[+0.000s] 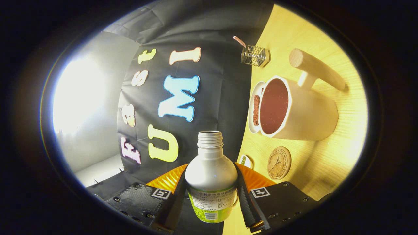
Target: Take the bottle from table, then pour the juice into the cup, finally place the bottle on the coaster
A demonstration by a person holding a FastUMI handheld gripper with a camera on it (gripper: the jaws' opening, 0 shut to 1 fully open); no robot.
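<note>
My gripper (211,169) is shut on a pale bottle (211,169) with a green label, one finger pressing each side of its body. The bottle's threaded mouth (209,136) has no cap and points straight ahead. The whole view is rolled, so the wooden table (329,163) stands up along the right and the bottle lies roughly level with it. A beige cup (307,111) with a wooden handle (316,68) stands beyond the fingers to the right; its inside looks dark red. No stream leaves the bottle. A round cork coaster (279,162) lies between the cup and my right finger.
A small white dish (253,111) holding a brown piece sits behind the cup. A wire cage holder (255,55) stands farther back on the table. A small white and green item (245,161) lies near the coaster. A bright white wall (88,98) is off to the left.
</note>
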